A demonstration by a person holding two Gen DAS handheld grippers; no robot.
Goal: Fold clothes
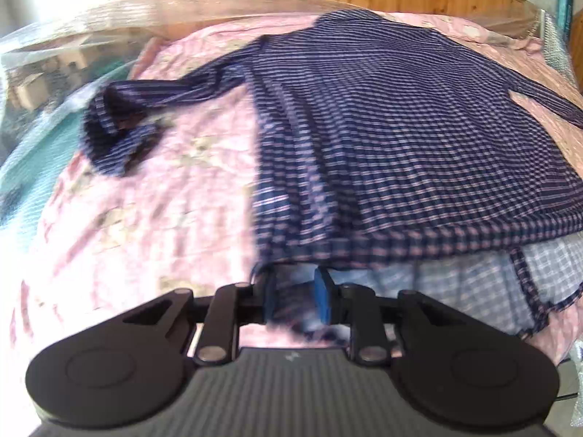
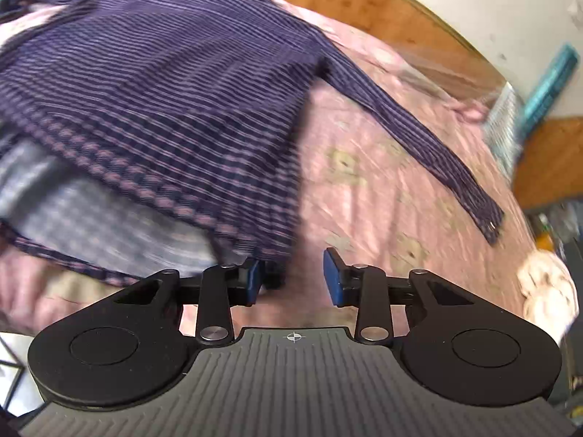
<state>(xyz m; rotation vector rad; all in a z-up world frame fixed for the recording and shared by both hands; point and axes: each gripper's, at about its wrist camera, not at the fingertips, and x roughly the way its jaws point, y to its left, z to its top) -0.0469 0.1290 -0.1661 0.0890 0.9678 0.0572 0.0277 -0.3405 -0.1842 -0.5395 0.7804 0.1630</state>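
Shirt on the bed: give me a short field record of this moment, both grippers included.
garment: dark plaid shirt, spread on the pink bedsheet
sleeves: one crumpled, one stretched out straight
hem: lifted, pale inside showing
left gripper: open, hem cloth between the pads
right gripper: open, at the hem corner
image: motion-blurred

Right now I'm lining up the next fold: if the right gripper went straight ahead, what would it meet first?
Probably the pink bedspread; the right gripper is open, and the plaid shirt's hem sits just left of that line. Blur leaves depth uncertain.
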